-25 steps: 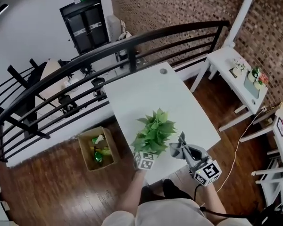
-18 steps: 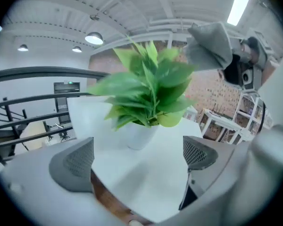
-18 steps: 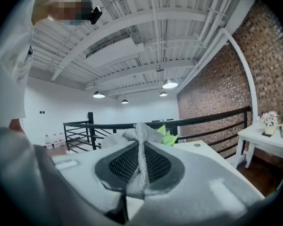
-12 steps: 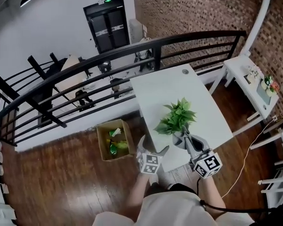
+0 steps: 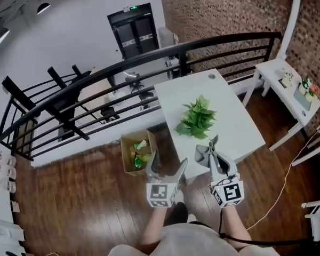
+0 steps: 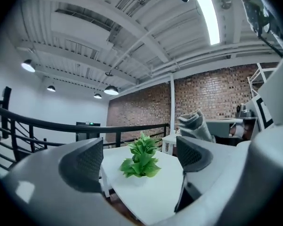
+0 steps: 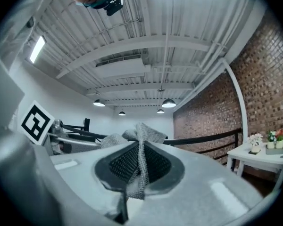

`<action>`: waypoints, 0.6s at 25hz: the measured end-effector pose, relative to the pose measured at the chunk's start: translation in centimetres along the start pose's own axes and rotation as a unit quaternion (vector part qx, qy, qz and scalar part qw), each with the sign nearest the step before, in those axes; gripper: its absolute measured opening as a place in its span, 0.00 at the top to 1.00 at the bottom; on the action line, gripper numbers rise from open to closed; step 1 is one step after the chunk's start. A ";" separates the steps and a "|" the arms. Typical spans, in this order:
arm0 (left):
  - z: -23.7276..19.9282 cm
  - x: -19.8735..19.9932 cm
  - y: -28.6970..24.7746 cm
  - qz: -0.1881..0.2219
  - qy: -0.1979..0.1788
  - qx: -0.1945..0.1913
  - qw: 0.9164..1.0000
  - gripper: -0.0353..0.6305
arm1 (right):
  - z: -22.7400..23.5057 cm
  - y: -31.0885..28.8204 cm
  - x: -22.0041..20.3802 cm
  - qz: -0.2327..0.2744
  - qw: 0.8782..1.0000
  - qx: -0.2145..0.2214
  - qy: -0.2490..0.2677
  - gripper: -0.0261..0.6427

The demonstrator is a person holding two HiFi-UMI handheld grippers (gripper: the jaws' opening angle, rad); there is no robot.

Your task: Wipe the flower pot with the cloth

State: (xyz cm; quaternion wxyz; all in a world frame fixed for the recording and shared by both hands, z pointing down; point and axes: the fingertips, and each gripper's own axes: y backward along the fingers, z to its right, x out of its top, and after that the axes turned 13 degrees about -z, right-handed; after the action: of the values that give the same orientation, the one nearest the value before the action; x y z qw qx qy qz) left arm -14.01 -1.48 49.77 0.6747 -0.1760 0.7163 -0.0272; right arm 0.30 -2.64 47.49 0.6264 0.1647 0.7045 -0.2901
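loft-style room with a dark wood floor [image 5: 69,207], brick wall [image 5: 218,9] up at 1 o'clock and a black railing [image 5: 149,57] curving across from 9 to 2 o'clock. white table [image 5: 240,129] just right of centre in the head view, potted plant [image 5: 197,119] sitting on it at about 3 o'clock, near the table's near-left edge, pot itself hidden under the leaves. open cardboard box [image 5: 136,151] on the floor at 7 o'clock, just beside the table's left side. second white table [image 5: 280,71] against the brick at 2 o'clock, well apart. left gripper [image 5: 168,161] at 6 o'clock, off the table edge, held level, jaws apart and closing, nothing between them, only the plant far off through the gap. right gripper [image 5: 213,156] at 4 o'clock, just beside the left one, clamped tight on the grey cloth [image 5: 202,153], fabric bunched up past the tips and pinched flat between the pads. cloth near the plant but not touching it.
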 end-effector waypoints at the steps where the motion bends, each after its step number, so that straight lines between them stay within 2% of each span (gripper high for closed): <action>1: 0.6 0.4 0.9 0.004 -0.007 0.002 1.000 0.18 | 0.1 0.5 -0.5 -0.009 1.000 -0.004 -0.001 0.94; 4: 0.6 2.2 4.1 0.022 -0.027 0.031 0.999 0.18 | -0.4 1.7 -0.7 -0.029 0.999 -0.009 -0.016 0.94; 8: -0.6 4.1 8.5 0.041 -0.042 0.062 0.996 0.18 | -3.7 3.0 1.1 -0.020 1.000 0.006 -0.012 0.94; 13: -4.7 3.3 12.2 0.054 -0.016 0.088 0.995 0.19 | -9.3 1.9 2.8 0.000 1.000 0.030 0.006 0.94; 15: -6.0 3.1 13.3 0.057 -0.016 0.087 0.994 0.20 | -11.9 1.6 3.5 0.006 0.999 0.048 0.022 0.94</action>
State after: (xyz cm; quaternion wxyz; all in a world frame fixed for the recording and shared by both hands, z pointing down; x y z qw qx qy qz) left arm -22.79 8.91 43.61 0.6991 -0.0757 0.7095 -0.0477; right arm -8.68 5.45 44.32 0.6037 0.2052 0.7026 -0.3160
